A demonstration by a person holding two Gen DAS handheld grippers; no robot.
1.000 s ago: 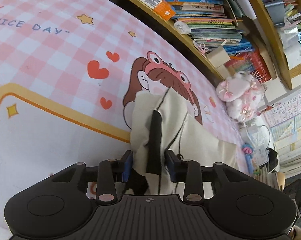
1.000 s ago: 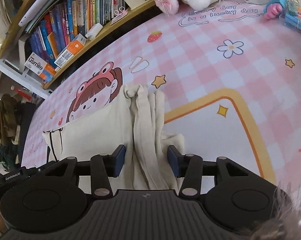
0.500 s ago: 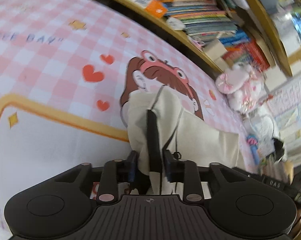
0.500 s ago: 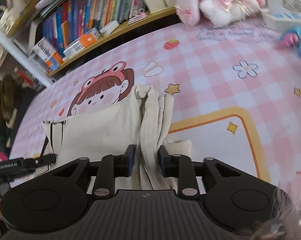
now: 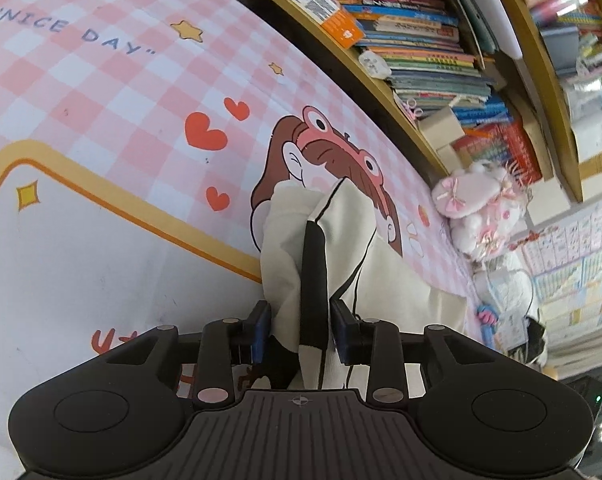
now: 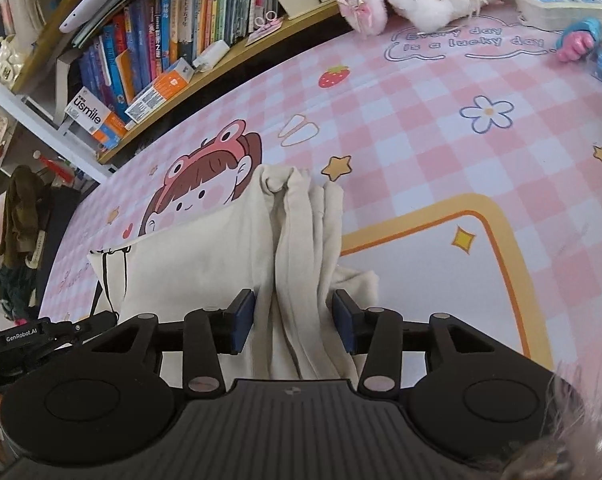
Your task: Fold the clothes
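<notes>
Garment (image 6: pixel 205 256) cream, bunched on pink checked mat (image 6: pixel 441 136) | left gripper (image 5: pixel 301 330) and right gripper (image 6: pixel 293 320) straddling gathered ends, pads loose around cloth | fold half-formed, flattening and squaring left

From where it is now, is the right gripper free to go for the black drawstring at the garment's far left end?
Probably not directly. The right gripper has bunched cream garment between its fingers, and the left gripper sits right beside the drawstring, crowding that end.
</notes>
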